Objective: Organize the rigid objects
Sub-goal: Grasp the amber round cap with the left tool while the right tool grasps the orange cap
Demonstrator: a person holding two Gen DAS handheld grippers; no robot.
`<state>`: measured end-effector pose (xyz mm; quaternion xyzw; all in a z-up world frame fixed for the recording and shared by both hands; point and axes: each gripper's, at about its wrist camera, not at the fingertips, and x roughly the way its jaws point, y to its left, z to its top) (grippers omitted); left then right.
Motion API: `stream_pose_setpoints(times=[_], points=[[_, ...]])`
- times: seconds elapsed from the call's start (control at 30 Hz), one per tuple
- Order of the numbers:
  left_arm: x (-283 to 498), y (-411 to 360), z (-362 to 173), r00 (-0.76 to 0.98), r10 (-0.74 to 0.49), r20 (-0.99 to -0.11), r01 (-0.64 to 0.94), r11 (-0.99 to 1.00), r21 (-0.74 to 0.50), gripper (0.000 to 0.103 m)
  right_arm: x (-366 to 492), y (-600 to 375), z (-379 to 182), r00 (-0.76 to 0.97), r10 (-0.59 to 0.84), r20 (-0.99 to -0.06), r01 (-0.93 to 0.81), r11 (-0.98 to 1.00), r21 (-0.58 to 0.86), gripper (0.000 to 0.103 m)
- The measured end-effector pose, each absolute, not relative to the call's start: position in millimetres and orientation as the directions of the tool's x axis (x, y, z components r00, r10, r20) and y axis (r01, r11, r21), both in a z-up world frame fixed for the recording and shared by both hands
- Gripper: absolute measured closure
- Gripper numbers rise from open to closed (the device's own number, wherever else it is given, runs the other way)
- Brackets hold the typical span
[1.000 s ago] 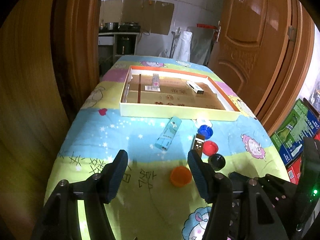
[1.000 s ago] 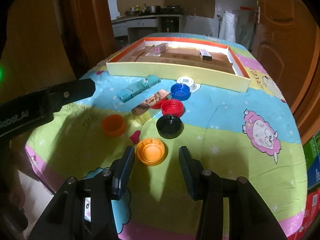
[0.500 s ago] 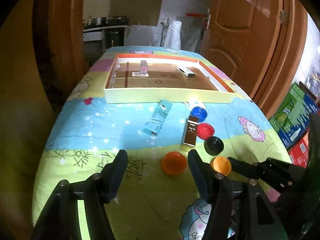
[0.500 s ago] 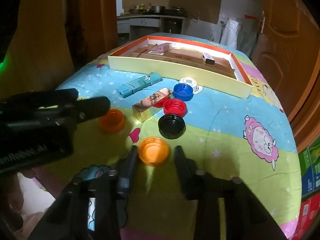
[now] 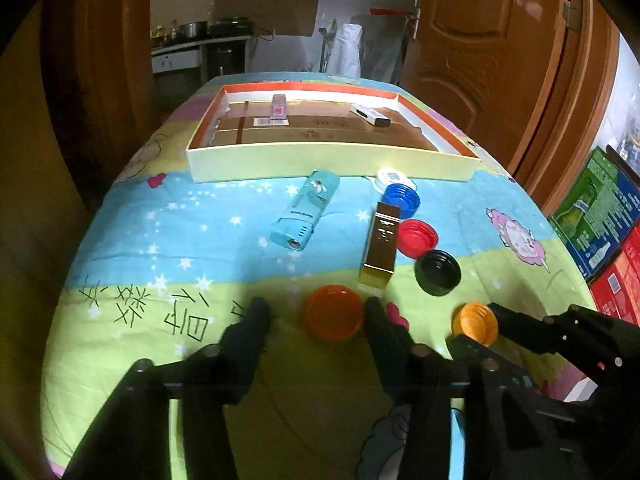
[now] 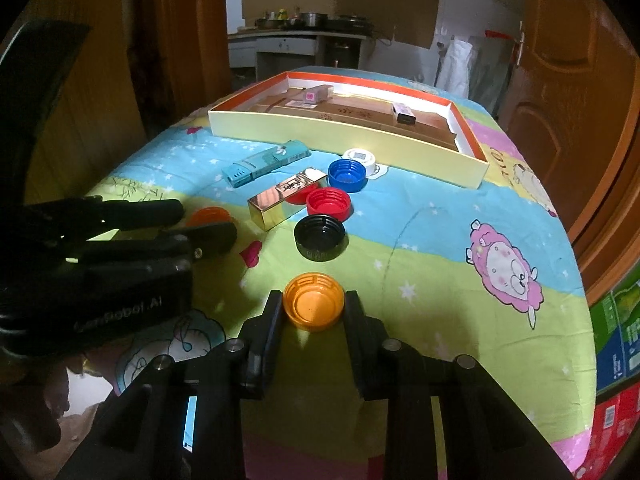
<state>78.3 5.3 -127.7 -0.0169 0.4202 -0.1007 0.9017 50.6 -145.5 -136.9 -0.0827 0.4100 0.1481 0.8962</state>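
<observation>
My right gripper (image 6: 313,308) is shut on a yellow-orange bottle cap (image 6: 314,306) that rests on the cartoon-print cloth; both pads press its sides. The same cap (image 5: 475,322) shows in the left wrist view. My left gripper (image 5: 316,320) straddles a darker orange cap (image 5: 334,316) and its jaws are closing. One finger (image 5: 378,322) touches the cap, while a gap separates the other from it. Beyond lie a gold box (image 5: 380,248), a teal box (image 5: 306,210), and red (image 5: 416,234), black (image 5: 437,272), blue (image 5: 400,199) and white (image 5: 392,178) caps.
A shallow cream tray (image 5: 332,164) with an orange rim lies at the far end and holds two small boxes. Printed cartons (image 5: 600,216) are stacked on the floor to the right, beside a wooden door (image 5: 500,60). The cloth drops off at the near edge.
My left gripper came down and forward over the darker orange cap and its jaws narrowed. My right gripper's jaws closed onto the yellow-orange cap.
</observation>
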Motion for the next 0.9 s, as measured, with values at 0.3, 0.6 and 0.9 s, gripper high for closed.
stream_pose_setpoints(times=[0.3, 0.6, 0.9], points=[[75, 10, -126, 0.638, -0.210, -0.741, 0.160, 0.977, -0.139, 0.072, 50, -146, -137, 0.620, 0.200, -0.759, -0.332, 0.943, -0.022, 0.073], [71, 13, -120, 0.651, -0.217, -0.728, 0.156, 0.976, -0.151, 0.072, 49, -147, -133, 0.636, 0.205, -0.744, -0.323, 0.946, -0.016, 0.073], [65, 13, -105, 0.677, -0.229, -0.700, 0.167, 0.973, -0.157, 0.073, 49, -150, -124, 0.649, 0.220, -0.728, -0.319, 0.948, 0.001, 0.073]])
